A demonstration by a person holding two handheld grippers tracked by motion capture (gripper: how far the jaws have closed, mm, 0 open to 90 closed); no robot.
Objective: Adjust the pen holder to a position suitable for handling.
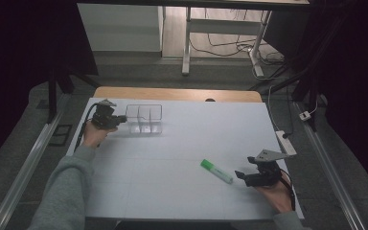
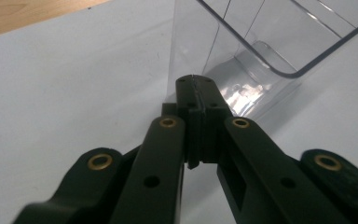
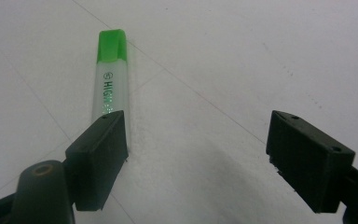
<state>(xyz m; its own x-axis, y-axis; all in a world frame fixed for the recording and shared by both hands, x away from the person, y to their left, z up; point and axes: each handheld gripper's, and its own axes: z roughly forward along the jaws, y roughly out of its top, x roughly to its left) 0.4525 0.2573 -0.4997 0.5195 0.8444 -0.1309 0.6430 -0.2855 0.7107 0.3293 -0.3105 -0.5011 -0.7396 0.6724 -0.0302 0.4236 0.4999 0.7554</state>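
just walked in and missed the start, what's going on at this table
A person is working at a white table with a hand-held gripper in each hand. The left hand-held gripper is shut, with its tips at the side of a clear plastic organizer; whether they touch it is hard to tell. The right hand-held gripper is open beside a green highlighter lying flat, not yet gripped.

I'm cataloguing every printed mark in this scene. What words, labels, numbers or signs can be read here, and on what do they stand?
"HIGH": printed along the pale barrel of the green-capped highlighter, seen in the right gripper view; the letters after it are hidden behind a jaw of the right tongs.
A small round mark before that word: too small to read.
Clear divided box: no text visible.
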